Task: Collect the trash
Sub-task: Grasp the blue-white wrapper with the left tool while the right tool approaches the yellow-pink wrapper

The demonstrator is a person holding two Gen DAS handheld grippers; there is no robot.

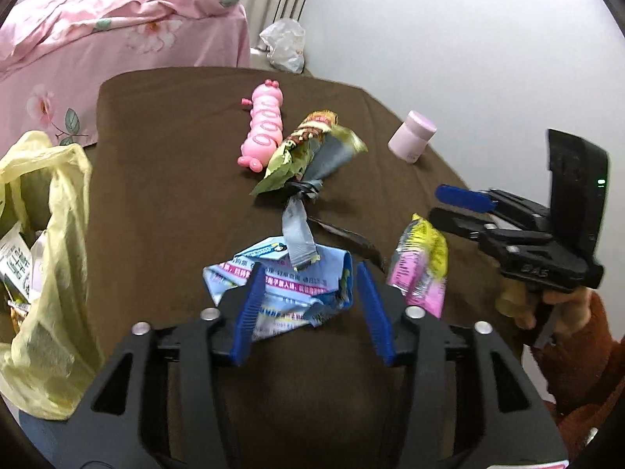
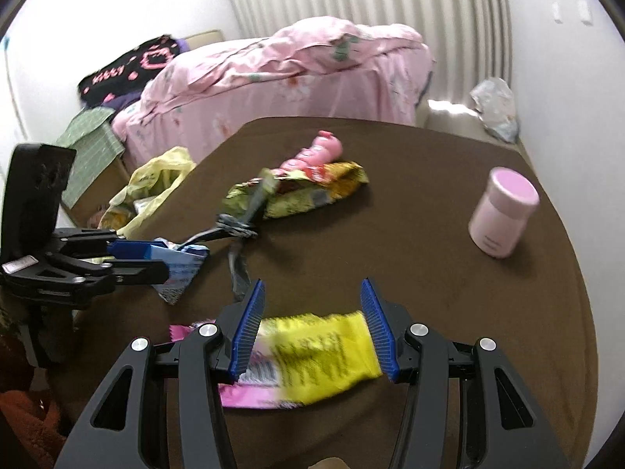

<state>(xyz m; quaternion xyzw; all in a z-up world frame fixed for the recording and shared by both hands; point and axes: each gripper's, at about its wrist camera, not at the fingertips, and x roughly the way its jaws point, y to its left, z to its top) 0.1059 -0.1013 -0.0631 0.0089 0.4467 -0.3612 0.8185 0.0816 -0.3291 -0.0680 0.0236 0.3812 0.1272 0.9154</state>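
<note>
Crumpled yellow-and-pink wrapper (image 2: 312,355), lying flat on brown tablecloth (image 2: 449,293) between wide-set pads of right gripper (image 2: 312,328), apparently ungripped. Creased light-blue wrapper (image 1: 281,293) between parted pads of left gripper (image 1: 308,312). Yellow bag (image 1: 50,273) left of it.

Three snack wrappers are counted on the brown table (image 1: 156,195): one blue wrapper (image 1: 281,293), one yellow and pink wrapper (image 2: 312,359), one green and yellow wrapper (image 1: 312,140). One pink caterpillar toy (image 1: 263,125) is seen, one pink jar (image 2: 504,215), one yellow plastic bag (image 1: 50,273), one grey strap (image 1: 299,234), and two grippers.
</note>
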